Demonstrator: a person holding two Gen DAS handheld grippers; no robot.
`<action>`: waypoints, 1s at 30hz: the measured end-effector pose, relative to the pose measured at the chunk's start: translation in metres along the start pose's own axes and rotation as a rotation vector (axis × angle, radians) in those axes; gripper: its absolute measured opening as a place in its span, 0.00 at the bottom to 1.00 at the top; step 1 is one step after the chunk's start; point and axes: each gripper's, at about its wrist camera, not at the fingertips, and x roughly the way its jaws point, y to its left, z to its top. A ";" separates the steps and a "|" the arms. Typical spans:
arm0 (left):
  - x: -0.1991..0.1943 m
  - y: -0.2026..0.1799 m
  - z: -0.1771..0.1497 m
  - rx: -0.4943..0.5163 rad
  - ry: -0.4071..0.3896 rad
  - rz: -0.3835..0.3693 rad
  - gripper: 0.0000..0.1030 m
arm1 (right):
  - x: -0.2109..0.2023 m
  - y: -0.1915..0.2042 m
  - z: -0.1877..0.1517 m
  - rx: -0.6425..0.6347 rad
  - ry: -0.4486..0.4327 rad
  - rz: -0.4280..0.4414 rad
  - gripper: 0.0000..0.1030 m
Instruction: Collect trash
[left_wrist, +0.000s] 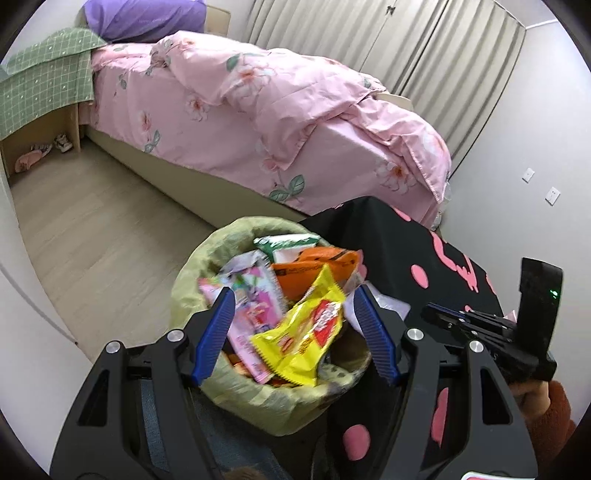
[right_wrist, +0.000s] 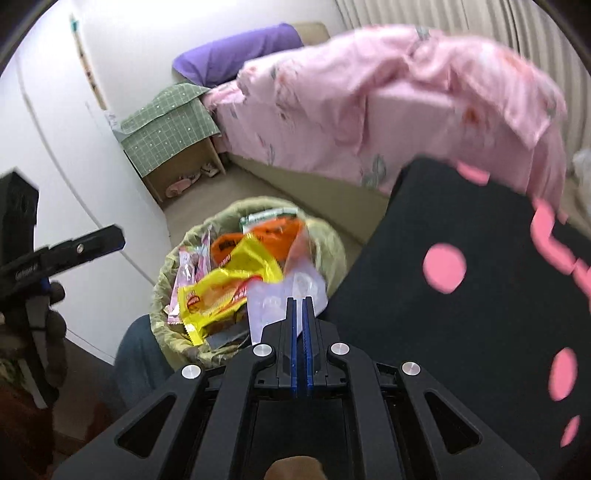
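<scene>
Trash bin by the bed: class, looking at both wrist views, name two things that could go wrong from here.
1. The trash bin is heaped; the yellow wrapper lies on top and could slide out if bumped.
2. The right gripper is shut on a clear plastic packet by one edge only; it might slip and land beside the bin.
3. The left gripper, open over the pile, could snag the wrappers.

I see a yellow wrapper (left_wrist: 301, 336) atop the olive-green bin liner (left_wrist: 236, 391), orange (left_wrist: 314, 271) and pink (left_wrist: 251, 314) packets beside it; behind the bin, a pink floral duvet (left_wrist: 280, 110) and purple pillow (left_wrist: 147, 18).
</scene>
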 end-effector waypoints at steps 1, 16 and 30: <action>0.002 0.004 -0.002 -0.009 0.002 -0.005 0.62 | 0.007 -0.001 0.000 0.015 0.018 0.009 0.06; 0.021 0.020 -0.007 -0.051 -0.006 0.007 0.62 | 0.058 0.059 0.009 -0.261 0.116 0.027 0.06; -0.057 -0.104 -0.054 0.246 -0.087 0.017 0.61 | -0.121 0.044 -0.056 -0.116 -0.094 -0.174 0.06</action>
